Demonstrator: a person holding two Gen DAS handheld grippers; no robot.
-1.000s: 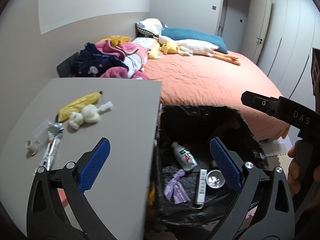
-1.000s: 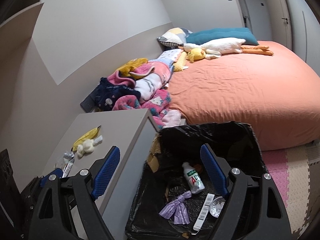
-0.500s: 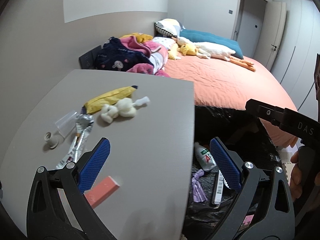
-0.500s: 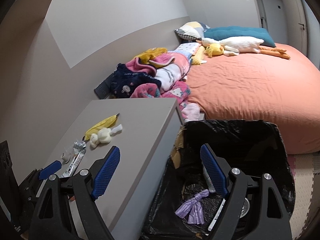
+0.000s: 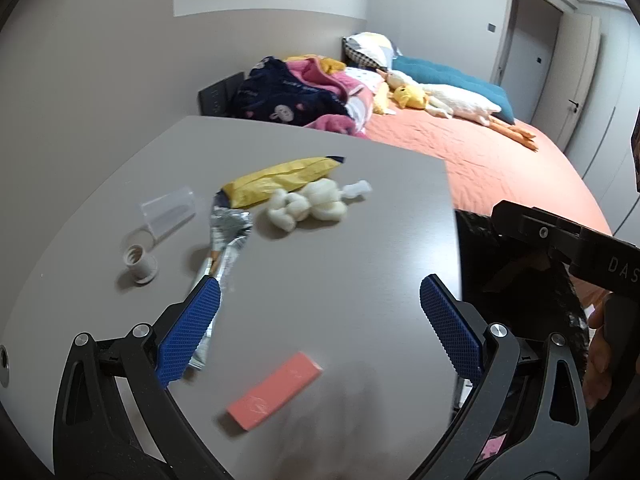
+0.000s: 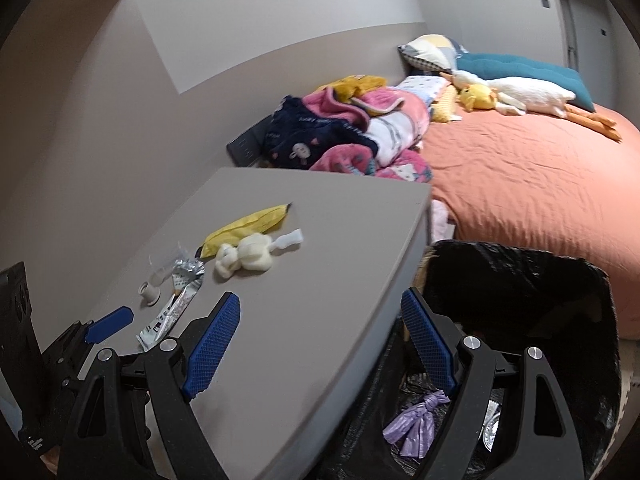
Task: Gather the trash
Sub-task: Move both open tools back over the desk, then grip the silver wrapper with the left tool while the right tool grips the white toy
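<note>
Trash lies on the grey table (image 5: pixel 340 280): a yellow wrapper (image 5: pixel 280 186), a white wad (image 5: pixel 308 206), a silver foil wrapper (image 5: pixel 224 248), a clear plastic cup (image 5: pixel 170 216), a white cap (image 5: pixel 138 264) and a pink box (image 5: pixel 274 392). My left gripper (image 5: pixel 320 328) is open and empty above the table, the pink box just below it. My right gripper (image 6: pixel 320 344) is open and empty over the table's right edge and the black-lined bin (image 6: pixel 560 320), which holds a purple wad (image 6: pixel 416 424). The yellow wrapper (image 6: pixel 246 228) and white wad (image 6: pixel 244 258) also show in the right wrist view.
An orange bed (image 6: pixel 540 184) stands behind the table and bin, with a pile of clothes (image 6: pixel 344 132), pillows and a plush goose (image 6: pixel 516 94). The other gripper's body (image 5: pixel 580 240) hangs at the right of the left wrist view. A wall runs along the left.
Both grippers have swung left from over the bin toward the table. The table trash is now closer, and the pink box has come into the left wrist view.
</note>
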